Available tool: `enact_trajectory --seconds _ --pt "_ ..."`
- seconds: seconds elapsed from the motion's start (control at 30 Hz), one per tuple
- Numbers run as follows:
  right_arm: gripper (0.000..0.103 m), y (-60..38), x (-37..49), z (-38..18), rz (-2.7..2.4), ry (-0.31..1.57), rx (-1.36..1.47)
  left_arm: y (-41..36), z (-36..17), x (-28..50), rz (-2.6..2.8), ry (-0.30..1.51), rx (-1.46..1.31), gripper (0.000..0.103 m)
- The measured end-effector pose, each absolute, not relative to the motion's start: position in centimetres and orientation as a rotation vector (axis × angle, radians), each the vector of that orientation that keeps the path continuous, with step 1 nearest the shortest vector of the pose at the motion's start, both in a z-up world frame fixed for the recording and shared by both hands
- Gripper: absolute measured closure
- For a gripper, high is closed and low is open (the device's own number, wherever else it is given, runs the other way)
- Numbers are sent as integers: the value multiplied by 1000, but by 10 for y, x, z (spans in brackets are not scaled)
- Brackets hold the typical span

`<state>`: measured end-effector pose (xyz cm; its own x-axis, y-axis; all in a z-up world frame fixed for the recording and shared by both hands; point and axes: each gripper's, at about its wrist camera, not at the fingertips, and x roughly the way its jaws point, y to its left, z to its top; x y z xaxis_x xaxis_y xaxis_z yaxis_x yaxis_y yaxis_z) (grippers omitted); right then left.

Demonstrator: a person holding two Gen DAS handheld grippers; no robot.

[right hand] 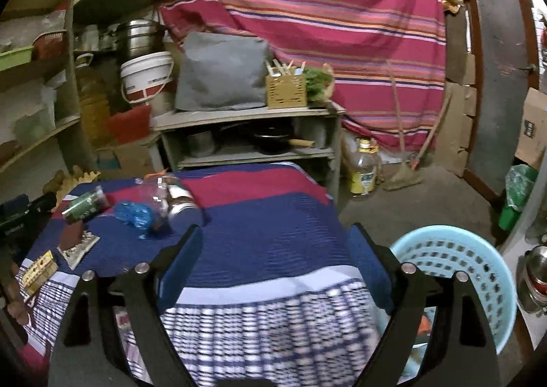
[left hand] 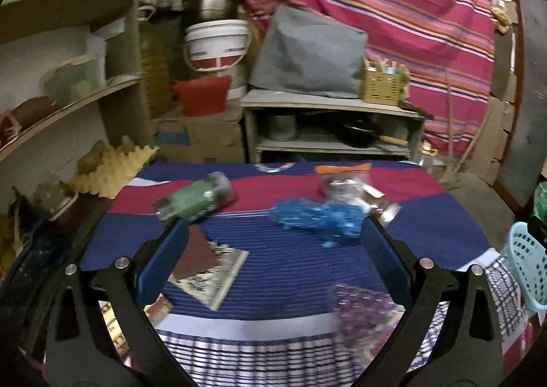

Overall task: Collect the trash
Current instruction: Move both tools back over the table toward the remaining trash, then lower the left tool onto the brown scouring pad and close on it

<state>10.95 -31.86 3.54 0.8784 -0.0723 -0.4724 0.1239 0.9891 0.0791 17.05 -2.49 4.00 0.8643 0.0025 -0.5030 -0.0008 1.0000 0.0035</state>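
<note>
While both grippers tilt downward over the striped tablecloth (left hand: 294,270), the left gripper (left hand: 275,260) has its jaws spread wide with nothing between them, and the right gripper (right hand: 277,263) is just as wide and empty. Trash lies ahead: a green bottle (left hand: 195,198), a crumpled blue wrapper (left hand: 314,219) and clear plastic (left hand: 345,185). A light blue basket (right hand: 478,270) stands just beside the table's right edge.

Bottle (left hand: 195,198) left of bag (left hand: 314,219) on table (left hand: 273,270); basket (right hand: 454,270) right.
</note>
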Motion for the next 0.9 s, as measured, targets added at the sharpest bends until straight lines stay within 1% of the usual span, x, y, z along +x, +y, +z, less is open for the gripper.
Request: enact_trajectory --seconds 0.27,0.53,0.9 --pt "18 -272 141 37 -50 503 62 22 28 198 80 567 -58 6" --pt "18 -249 181 17 -35 550 71 65 -18 234 165 681 -76 6" --pt "18 -215 225 -18 14 623 -33 73 -67 282 159 840 -120 6"
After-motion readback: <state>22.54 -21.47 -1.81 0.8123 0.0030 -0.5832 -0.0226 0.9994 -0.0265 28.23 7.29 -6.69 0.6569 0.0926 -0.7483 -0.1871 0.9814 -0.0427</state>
